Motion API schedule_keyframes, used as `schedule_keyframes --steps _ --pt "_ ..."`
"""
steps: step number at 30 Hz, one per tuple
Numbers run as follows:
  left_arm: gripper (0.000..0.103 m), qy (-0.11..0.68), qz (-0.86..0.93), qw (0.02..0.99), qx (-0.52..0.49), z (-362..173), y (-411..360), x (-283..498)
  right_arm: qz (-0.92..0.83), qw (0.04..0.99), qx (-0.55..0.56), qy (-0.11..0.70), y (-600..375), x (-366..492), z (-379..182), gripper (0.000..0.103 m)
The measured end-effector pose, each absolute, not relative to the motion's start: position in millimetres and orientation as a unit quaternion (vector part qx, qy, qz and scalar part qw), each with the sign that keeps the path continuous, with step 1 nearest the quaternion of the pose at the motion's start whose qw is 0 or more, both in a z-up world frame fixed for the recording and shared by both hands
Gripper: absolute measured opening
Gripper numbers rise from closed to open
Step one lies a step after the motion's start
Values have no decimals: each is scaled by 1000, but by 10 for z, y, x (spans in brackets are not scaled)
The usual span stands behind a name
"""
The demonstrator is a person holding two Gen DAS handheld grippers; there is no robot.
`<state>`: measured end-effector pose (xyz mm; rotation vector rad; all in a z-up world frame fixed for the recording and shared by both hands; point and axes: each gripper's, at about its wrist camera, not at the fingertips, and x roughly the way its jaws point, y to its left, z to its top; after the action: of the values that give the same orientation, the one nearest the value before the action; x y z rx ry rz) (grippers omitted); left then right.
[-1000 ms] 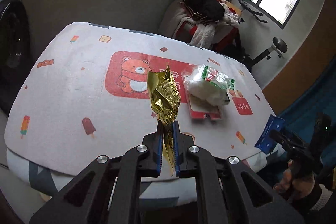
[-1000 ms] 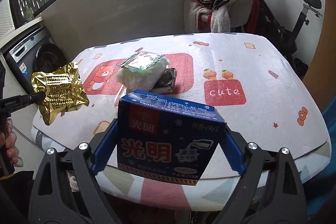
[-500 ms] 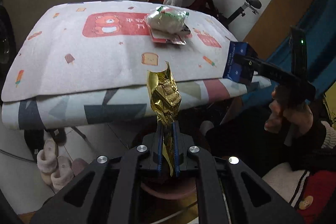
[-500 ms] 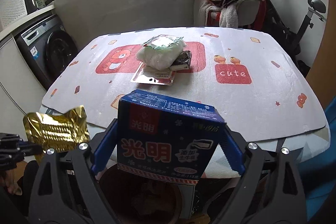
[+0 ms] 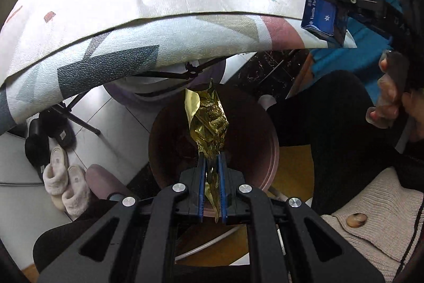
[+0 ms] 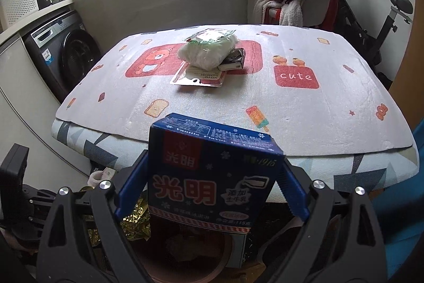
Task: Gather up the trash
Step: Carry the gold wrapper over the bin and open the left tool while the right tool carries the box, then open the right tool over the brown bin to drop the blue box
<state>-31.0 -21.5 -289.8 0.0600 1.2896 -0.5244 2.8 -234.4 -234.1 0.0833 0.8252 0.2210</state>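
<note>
Below the bench's front edge, the left claw [image 5: 211,158] is clamped on a crumpled gold foil wrapper [image 5: 208,121], which stands up from between its blue pads directly over the mouth of a round brown bin [image 5: 251,129] on the floor. Off to that camera's right, the right claw [image 6: 212,186] is clamped on a dark blue ice-cream carton [image 6: 212,171], its two blue pads pressed against the carton's sides; the carton is held upright in the air just in front of the bench, above the bin's rim [image 6: 185,275]. A corner of the gold foil shows beneath the right claw's left finger. On the bench [image 6: 304,108], covered with a white cartoon-print cloth, more trash lies heaped near the middle: a white plastic bag [image 6: 209,51] resting on a flat pink-edged packet [image 6: 198,77], with a small dark wrapper [image 6: 234,60] touching its right side. Pale slippers [image 5: 66,184] sit on the tiled floor under the bench.
</note>
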Motion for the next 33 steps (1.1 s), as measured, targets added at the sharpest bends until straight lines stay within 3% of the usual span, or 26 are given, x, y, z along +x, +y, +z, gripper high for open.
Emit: schedule_keyframes --steps 16,18,20,22,28,33 --pt "12 597 -255 760 34 -3126 -396 -251 110 903 36 413 -2302 -89 -2466 88" --pt "24 588 -253 768 30 -3084 -391 -254 112 903 34 414 -2285 -100 -2480 88" --pt "49 575 -252 778 24 -3024 -382 -262 113 902 32 415 -2266 -108 -2497 88" --pt "59 558 -255 789 14 -2946 -361 -280 114 902 30 416 -2247 -123 -2514 88" --pt "82 485 -242 840 18 -2680 -309 -419 123 901 13 417 -2162 -182 -2590 88" --pt "90 430 -223 874 18 -2545 -235 -553 149 896 6 419 -2082 -231 -2688 88"
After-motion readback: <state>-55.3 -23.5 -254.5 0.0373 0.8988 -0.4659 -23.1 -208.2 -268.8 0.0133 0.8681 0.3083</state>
